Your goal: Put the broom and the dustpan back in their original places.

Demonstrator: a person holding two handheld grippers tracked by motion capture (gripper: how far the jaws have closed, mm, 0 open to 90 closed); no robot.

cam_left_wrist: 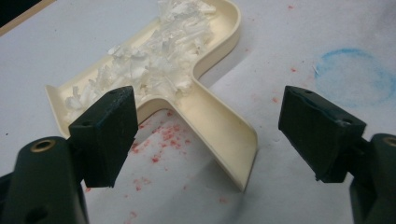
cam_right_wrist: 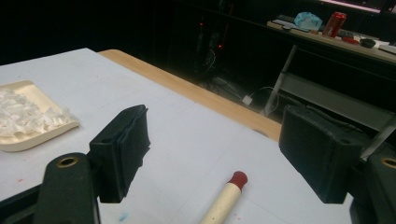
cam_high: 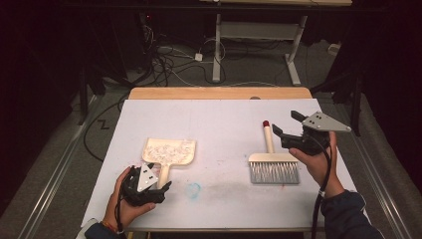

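- Both grippers' jaws are spread wide, holding nothing: the left gripper [cam_high: 149, 186] hovers at the dustpan's handle, the right gripper [cam_high: 293, 130] beside the brush handle.
- White sheet [cam_high: 219, 124] covers a wooden table [cam_high: 219, 93]; it carries red specks and a blue smudge [cam_high: 193, 189].
- Beyond lies a dark room with floor cables [cam_high: 169, 59] and a white desk frame [cam_high: 259, 40].
- One cream dustpan [cam_high: 169, 152] of white shreds [cam_left_wrist: 159, 56] lies left; one brush [cam_high: 273, 164], red-tipped, lies right.
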